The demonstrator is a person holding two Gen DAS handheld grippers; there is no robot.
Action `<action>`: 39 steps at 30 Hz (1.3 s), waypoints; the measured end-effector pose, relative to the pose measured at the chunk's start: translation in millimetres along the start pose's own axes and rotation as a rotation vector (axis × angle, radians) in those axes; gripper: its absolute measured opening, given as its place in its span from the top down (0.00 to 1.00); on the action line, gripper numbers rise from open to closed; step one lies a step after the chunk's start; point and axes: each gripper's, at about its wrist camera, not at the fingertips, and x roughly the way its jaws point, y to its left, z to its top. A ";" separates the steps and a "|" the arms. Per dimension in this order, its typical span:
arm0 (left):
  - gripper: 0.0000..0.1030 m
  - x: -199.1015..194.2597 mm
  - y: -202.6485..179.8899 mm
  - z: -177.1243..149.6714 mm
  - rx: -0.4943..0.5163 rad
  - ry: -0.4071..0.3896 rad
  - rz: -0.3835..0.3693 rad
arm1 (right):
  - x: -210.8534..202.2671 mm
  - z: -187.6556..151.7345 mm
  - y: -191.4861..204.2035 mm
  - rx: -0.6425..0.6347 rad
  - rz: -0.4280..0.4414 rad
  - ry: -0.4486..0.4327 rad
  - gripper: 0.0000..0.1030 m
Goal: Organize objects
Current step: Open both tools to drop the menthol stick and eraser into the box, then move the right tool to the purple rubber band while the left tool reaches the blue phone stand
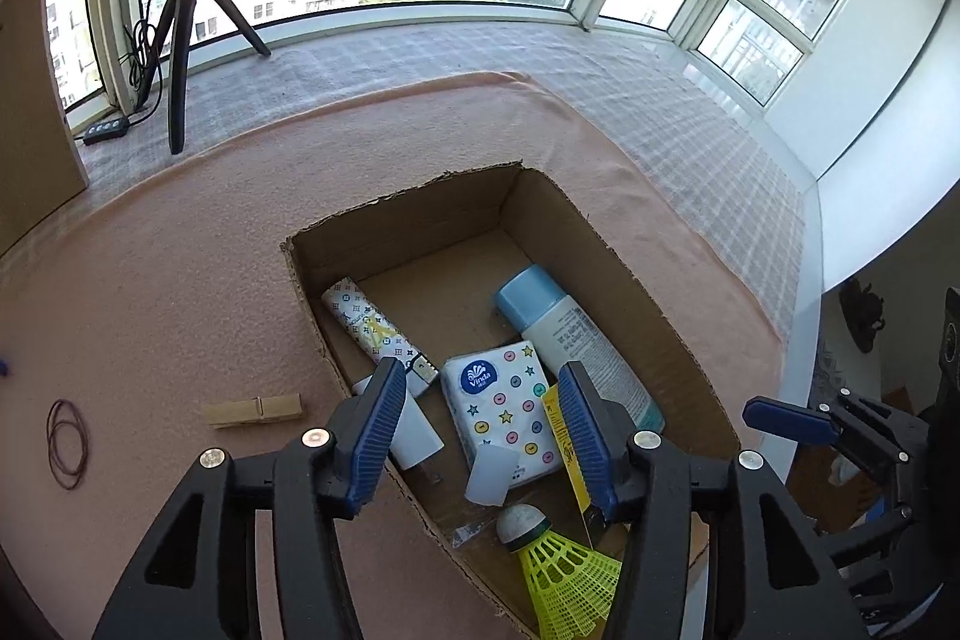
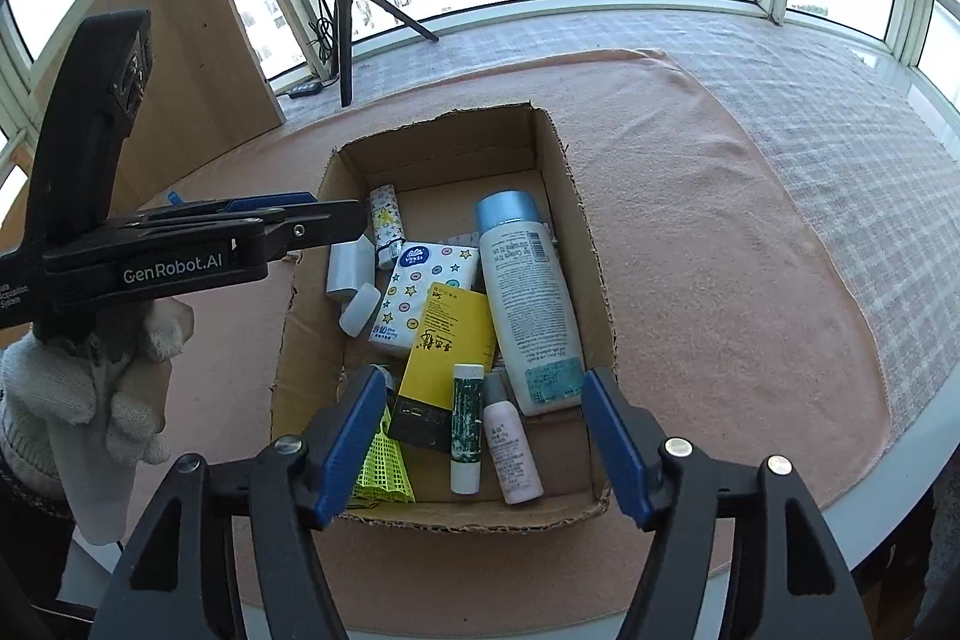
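An open cardboard box (image 1: 420, 202) (image 2: 444, 148) sits on the pink cloth. Inside lie a star-print tissue pack (image 1: 504, 412) (image 2: 420, 292), a white bottle with a blue cap (image 1: 576, 340) (image 2: 528, 304), a yellow carton (image 2: 450, 358), a yellow shuttlecock (image 1: 558, 568) (image 2: 384, 466), a green-and-white lip balm (image 2: 467, 430), a small pink bottle (image 2: 510, 454), a patterned tube (image 1: 372, 328) and a white charger (image 1: 414, 430). My left gripper (image 1: 480, 376) hangs open over the box's left side, holding nothing. My right gripper (image 2: 485, 388) stands open above the box's near end, also with nothing in it.
A wooden clothespin (image 1: 255, 409) and brown rubber bands (image 1: 67, 442) lie on the cloth left of the box. A ring-light tripod (image 1: 180, 40) and a power strip (image 1: 105, 130) stand by the window. A gloved hand (image 2: 78, 400) holds the left gripper. The table edge (image 2: 900, 472) curves at the right.
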 end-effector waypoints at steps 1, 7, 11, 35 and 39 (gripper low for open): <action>0.45 -1.2 1.1 -0.6 0.001 -0.002 0.001 | 0.4 0.4 1.1 -0.001 0.000 0.000 0.38; 0.45 -13.1 9.8 -6.0 -0.003 -0.021 0.022 | 3.0 3.4 9.0 -0.016 0.003 0.003 0.38; 0.45 -23.9 23.9 -11.0 -0.029 -0.030 0.040 | 4.5 7.8 16.3 -0.026 0.017 0.003 0.38; 0.45 -142.6 216.4 -107.9 -0.294 -0.075 0.272 | 42.6 63.6 149.0 -0.196 0.126 -0.023 0.38; 0.45 -158.3 246.7 -121.8 -0.329 -0.075 0.307 | 57.9 75.8 176.1 -0.219 0.157 0.002 0.38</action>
